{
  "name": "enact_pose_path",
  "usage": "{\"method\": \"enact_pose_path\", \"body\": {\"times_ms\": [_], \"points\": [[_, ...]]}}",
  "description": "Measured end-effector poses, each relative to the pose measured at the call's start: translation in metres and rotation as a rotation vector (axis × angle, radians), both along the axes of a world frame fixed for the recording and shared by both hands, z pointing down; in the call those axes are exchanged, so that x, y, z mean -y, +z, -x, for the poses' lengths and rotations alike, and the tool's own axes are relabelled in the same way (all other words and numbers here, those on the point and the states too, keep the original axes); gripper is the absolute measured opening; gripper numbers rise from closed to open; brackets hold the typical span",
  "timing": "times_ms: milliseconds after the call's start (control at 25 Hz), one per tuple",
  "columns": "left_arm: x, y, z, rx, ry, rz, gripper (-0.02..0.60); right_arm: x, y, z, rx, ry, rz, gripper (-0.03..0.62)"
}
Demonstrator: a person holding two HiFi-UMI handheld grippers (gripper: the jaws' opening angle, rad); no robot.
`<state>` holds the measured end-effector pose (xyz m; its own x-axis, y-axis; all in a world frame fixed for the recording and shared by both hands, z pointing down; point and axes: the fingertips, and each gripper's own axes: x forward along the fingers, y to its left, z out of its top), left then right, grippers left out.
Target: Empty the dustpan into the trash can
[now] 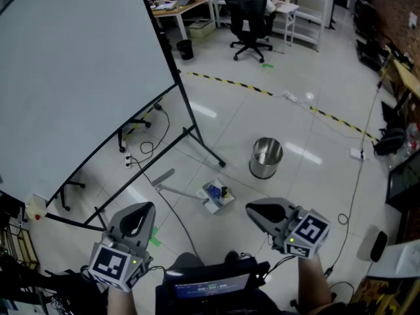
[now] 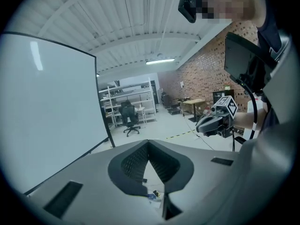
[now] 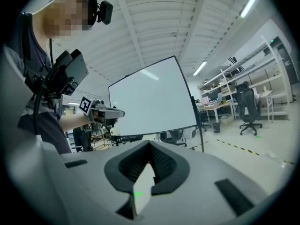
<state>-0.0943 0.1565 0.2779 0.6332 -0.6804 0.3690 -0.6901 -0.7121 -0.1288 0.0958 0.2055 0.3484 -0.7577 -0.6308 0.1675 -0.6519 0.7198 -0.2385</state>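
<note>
A white dustpan (image 1: 216,196) with small bits of rubbish in it lies on the pale floor, its long grey handle (image 1: 165,176) pointing left. A shiny metal trash can (image 1: 266,157) stands upright to its upper right, apart from it. My left gripper (image 1: 143,209) hangs lower left of the dustpan, shut and empty. My right gripper (image 1: 253,209) is right of the dustpan and below the can, also shut and empty. In the left gripper view the jaws (image 2: 149,145) meet, the dustpan (image 2: 154,196) shows below them, and the right gripper (image 2: 212,123) is at right.
A large whiteboard (image 1: 79,77) on a black wheeled frame (image 1: 205,151) stands at left. Cables (image 1: 147,146) trail on the floor. A black-and-yellow tape line (image 1: 262,90) crosses behind the can. An office chair (image 1: 251,18), desks and a small black bin (image 1: 185,48) are far back.
</note>
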Motion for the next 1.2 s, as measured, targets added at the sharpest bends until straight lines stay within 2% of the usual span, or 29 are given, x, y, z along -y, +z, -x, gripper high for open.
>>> {"method": "enact_pose_path", "body": {"times_ms": [120, 280, 560, 800, 1040, 1200], "points": [[-0.004, 0.001, 0.011, 0.038, -0.007, 0.004, 0.000, 0.000, -0.008, 0.004, 0.041, 0.002, -0.007, 0.018], [-0.002, 0.005, 0.016, 0.065, -0.013, -0.009, 0.000, -0.004, -0.012, 0.003, 0.044, 0.024, -0.021, 0.018], [0.015, 0.010, 0.029, 0.014, -0.029, -0.026, 0.000, 0.000, -0.005, 0.006, 0.008, 0.029, 0.011, 0.018], [0.047, 0.037, 0.054, 0.035, -0.072, -0.021, 0.000, 0.017, -0.031, 0.015, 0.167, -0.017, 0.044, 0.018], [0.083, 0.065, 0.081, 0.058, -0.058, -0.044, 0.000, 0.055, -0.028, 0.035, 0.099, -0.008, 0.077, 0.018], [0.112, 0.081, 0.101, 0.072, -0.063, -0.042, 0.000, 0.081, -0.025, 0.059, 0.048, -0.047, 0.092, 0.018]]}}
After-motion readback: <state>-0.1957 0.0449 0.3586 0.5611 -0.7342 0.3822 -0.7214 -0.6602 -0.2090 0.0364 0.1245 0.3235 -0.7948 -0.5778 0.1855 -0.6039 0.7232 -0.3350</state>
